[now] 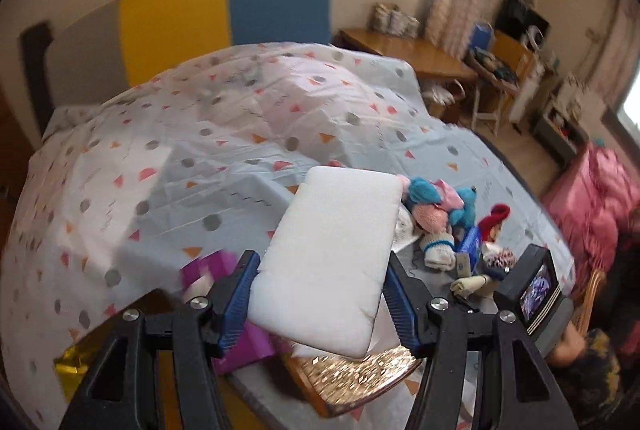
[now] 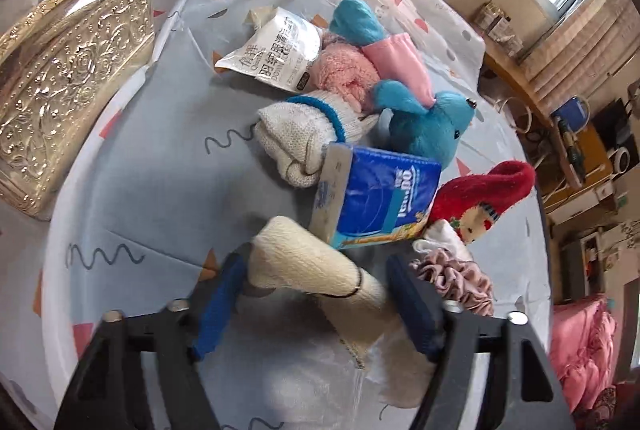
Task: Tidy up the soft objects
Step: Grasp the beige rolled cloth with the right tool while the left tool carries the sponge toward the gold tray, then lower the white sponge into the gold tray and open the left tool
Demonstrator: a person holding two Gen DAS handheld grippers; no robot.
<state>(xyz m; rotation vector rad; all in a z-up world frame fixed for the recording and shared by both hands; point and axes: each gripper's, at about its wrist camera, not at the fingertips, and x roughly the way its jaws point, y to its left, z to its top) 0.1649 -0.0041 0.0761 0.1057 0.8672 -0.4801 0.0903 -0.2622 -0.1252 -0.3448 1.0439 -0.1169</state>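
The near end of the white pad (image 1: 334, 262) is cut off behind the left gripper (image 1: 320, 304), and the gold box (image 1: 356, 378) and purple box (image 1: 224, 294) below it are largely hidden by pad and fingers. The pad is clamped across its width between the blue pads (image 1: 240, 302), which press its two long sides; its long axis runs away from the camera, tilted slightly right, its far end raised over the bed (image 1: 224, 134). Whether it touches anything beneath cannot be told. In the right wrist view, a cream roll (image 2: 316, 270) lies between the fingers of the right gripper (image 2: 316, 304), its long axis slanting from upper left to lower right; its lower end is blurred and hidden behind the right finger. The jaws are set apart about the roll, and contact with it cannot be made out. The remaining soft things are heaped just beyond: a tissue pack (image 2: 380, 198) touching the roll, a knitted sock (image 2: 296, 138), a blue plush (image 2: 424, 126), a pink bundle (image 2: 344, 74), a white pouch (image 2: 276, 50), a red sock (image 2: 484, 190) and a pink scrunchie (image 2: 456, 282), partly overlapping. The heap sits near the bed's right edge; open sheet is seen to its left, toward the gold box, and across the bed's far half toward the headboard (image 1: 224, 10).
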